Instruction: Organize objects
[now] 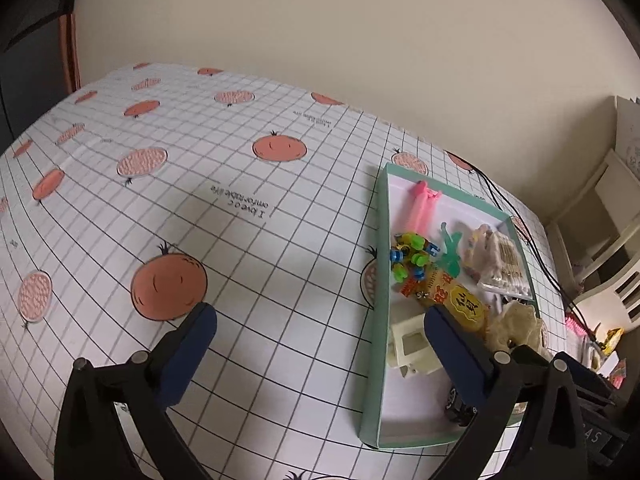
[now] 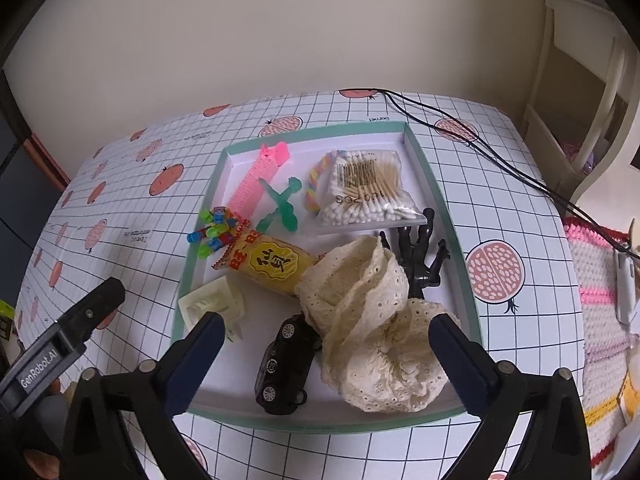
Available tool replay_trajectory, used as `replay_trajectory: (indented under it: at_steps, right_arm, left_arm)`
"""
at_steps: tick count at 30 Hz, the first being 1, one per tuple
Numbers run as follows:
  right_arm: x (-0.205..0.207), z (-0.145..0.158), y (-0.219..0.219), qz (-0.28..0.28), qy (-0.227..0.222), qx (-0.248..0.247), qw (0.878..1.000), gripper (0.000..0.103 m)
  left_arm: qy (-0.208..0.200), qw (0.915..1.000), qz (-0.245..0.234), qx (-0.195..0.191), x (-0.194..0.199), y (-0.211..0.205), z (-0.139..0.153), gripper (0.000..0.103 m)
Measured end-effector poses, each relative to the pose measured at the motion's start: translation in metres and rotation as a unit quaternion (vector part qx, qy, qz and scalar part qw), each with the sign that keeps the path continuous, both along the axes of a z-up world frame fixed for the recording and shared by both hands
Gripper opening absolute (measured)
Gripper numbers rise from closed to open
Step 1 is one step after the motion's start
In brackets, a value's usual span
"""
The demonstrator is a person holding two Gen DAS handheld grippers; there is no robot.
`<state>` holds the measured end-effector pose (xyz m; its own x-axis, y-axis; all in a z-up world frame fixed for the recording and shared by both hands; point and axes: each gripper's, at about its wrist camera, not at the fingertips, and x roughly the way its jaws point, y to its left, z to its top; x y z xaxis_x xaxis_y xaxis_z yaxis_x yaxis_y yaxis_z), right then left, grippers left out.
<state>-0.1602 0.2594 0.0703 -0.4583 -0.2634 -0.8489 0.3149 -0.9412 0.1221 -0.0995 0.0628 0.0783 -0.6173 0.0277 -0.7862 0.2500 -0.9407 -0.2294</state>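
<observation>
Tray: green-rimmed, on the gridded tablecloth, near its right end; every small item in view lies inside it.
Contents: pink comb, green figure, swab bag, bead cluster, yellow snack pack, cream block, black figure, black car, lace cloth heaped over the near right corner.
Right gripper: jaws spread wide, gripping nothing, poised above the car and lace.
Left gripper: also wide apart and empty, over bare cloth beside the tray's left wall.
Stage: fits either a tray just filled or one about to be emptied; the frames do not settle which.
Handling, if anything is lifted: the lace is soft and overlaps the car, so take one clear of the other; come straight down, close on the middle of the piece.
Risk: the cable behind the tray could snag.
</observation>
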Motion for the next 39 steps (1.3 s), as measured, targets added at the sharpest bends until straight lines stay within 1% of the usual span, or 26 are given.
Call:
replay_trajectory:
  at_steps: [4, 9, 13, 18, 21, 24, 27, 31, 33, 35, 37, 39]
  right_arm:
    - [0.005, 0.008, 0.0, -0.007, 0.011, -0.011, 1.0, 0.103]
    - [0.016, 0.018, 0.0, -0.013, 0.025, -0.01, 1.0, 0.103]
    - [0.026, 0.026, 0.001, -0.021, 0.032, -0.017, 0.999, 0.103]
    - [0.043, 0.04, 0.0, -0.026, 0.05, -0.026, 0.998, 0.103]
    - [0.051, 0.045, 0.0, -0.025, 0.056, -0.026, 0.998, 0.103]
    - [0.06, 0.047, -0.001, -0.025, 0.059, -0.021, 0.998, 0.103]
    - [0.068, 0.048, -0.001, -0.027, 0.062, -0.016, 0.998, 0.103]
    - [0.079, 0.05, 0.0, -0.034, 0.072, -0.016, 0.997, 0.103]
    - [0.086, 0.05, 0.0, -0.035, 0.077, -0.015, 0.996, 0.103]
    - [0.093, 0.046, 0.001, -0.036, 0.072, -0.024, 0.996, 0.103]
    - [0.098, 0.041, 0.005, -0.043, 0.07, -0.028, 0.996, 0.103]
    - [0.103, 0.032, 0.007, -0.045, 0.065, -0.024, 0.997, 0.103]
  left_arm:
    - [0.013, 0.9999, -0.006, -0.001, 0.003, -0.003, 0.008, 0.103]
    - [0.024, 0.9994, -0.002, -0.026, 0.011, -0.011, 0.022, 0.103]
    - [0.049, 0.9979, 0.007, -0.041, 0.023, -0.019, 0.039, 0.103]
    - [0.077, 0.9965, 0.008, -0.032, 0.038, -0.029, 0.056, 0.103]
    - [0.081, 0.996, 0.013, -0.036, 0.046, -0.035, 0.062, 0.103]
    - [0.091, 0.9951, 0.017, -0.032, 0.054, -0.042, 0.068, 0.103]
    - [0.092, 0.9951, 0.016, -0.03, 0.061, -0.045, 0.071, 0.103]
    - [0.12, 0.9915, 0.022, -0.046, 0.078, -0.043, 0.08, 0.103]
    - [0.133, 0.99, 0.02, -0.044, 0.087, -0.041, 0.083, 0.103]
    - [0.14, 0.989, 0.018, -0.042, 0.096, -0.038, 0.082, 0.103]
    - [0.144, 0.9881, 0.018, -0.051, 0.105, -0.034, 0.078, 0.103]
    - [0.142, 0.9874, 0.017, -0.067, 0.114, -0.028, 0.073, 0.103]
